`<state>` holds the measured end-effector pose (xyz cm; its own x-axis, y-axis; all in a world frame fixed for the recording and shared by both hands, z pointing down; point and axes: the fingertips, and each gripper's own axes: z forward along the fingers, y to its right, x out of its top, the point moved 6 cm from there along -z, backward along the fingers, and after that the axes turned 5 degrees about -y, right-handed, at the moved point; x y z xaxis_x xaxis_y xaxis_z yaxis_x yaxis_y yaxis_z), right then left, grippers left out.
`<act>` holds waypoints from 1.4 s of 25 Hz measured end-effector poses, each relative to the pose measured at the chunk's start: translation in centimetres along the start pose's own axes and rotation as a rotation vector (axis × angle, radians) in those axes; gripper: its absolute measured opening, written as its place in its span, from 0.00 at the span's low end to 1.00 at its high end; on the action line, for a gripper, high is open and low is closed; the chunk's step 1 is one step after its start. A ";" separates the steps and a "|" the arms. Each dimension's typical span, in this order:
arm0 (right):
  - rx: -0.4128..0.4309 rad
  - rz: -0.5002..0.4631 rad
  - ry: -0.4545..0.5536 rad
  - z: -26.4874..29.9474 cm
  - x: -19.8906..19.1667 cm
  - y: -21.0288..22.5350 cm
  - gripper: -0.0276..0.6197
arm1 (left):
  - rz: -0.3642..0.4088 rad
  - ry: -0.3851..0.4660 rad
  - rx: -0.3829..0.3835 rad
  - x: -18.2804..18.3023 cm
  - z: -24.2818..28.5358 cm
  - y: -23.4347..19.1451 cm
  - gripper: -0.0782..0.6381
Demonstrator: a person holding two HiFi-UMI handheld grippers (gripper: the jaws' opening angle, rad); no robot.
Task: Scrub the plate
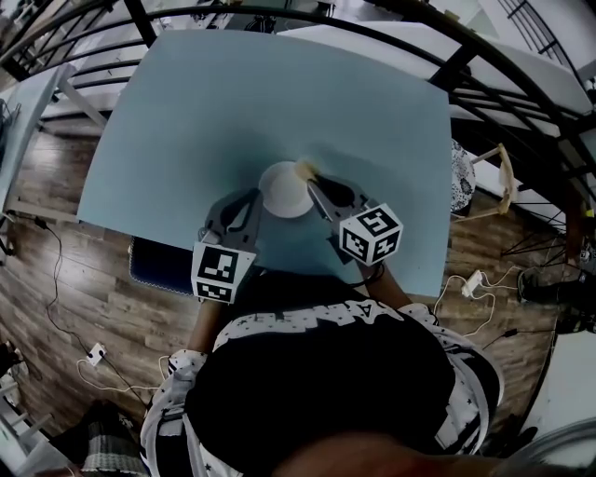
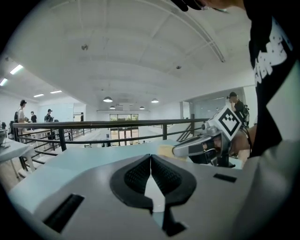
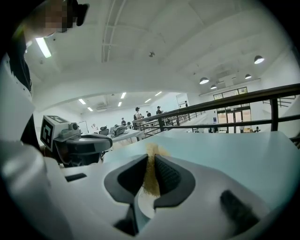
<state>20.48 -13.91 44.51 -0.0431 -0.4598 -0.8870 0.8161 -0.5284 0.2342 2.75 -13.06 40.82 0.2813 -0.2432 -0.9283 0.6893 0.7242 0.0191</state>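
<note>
Closest to the head camera is the shirt (image 1: 317, 391), black cloth with white print that I can't read. Past it, the table (image 1: 233, 102) is the biggest thing I see: a smooth, matte, pale blue top with squared corners. It stands on a floor (image 1: 84, 279) of brown wood planks, and a dark metal railing (image 1: 279, 11) curves along its far side.

The left gripper (image 1: 253, 197) is pale grey plastic with black ribbed pads. It reaches forward from the near left, and its cube (image 1: 222, 271) of black-and-white square markers sits nearest the person. Its jaws are pinched together on the left rim of the plate (image 1: 284, 191), and a thin white sliver of that rim shows between the pads in the left gripper view.

The right gripper (image 1: 312, 182) is of the same make, with its marker cube (image 1: 371, 233) on the near right. It angles in towards the far right edge of the plate. Its jaws are closed on the sponge (image 3: 151, 173), a tan, coarse-grained wad squeezed narrow between the pads and poking out past their tips.

The plate is round, plain white and smooth, and lies near the middle of the table between the two grippers. The sponge meets its far right rim.
</note>
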 end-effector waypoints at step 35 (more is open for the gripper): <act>0.049 0.004 0.084 -1.7 2.6 -1.2 0.12 | -0.022 -0.012 -0.012 -0.3 0.3 0.2 0.13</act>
<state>20.34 -13.29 41.25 0.0102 -0.4014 -0.9158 0.7866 -0.5622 0.2552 2.99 -13.02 41.16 0.2740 -0.2670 -0.9239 0.6872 0.7265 -0.0061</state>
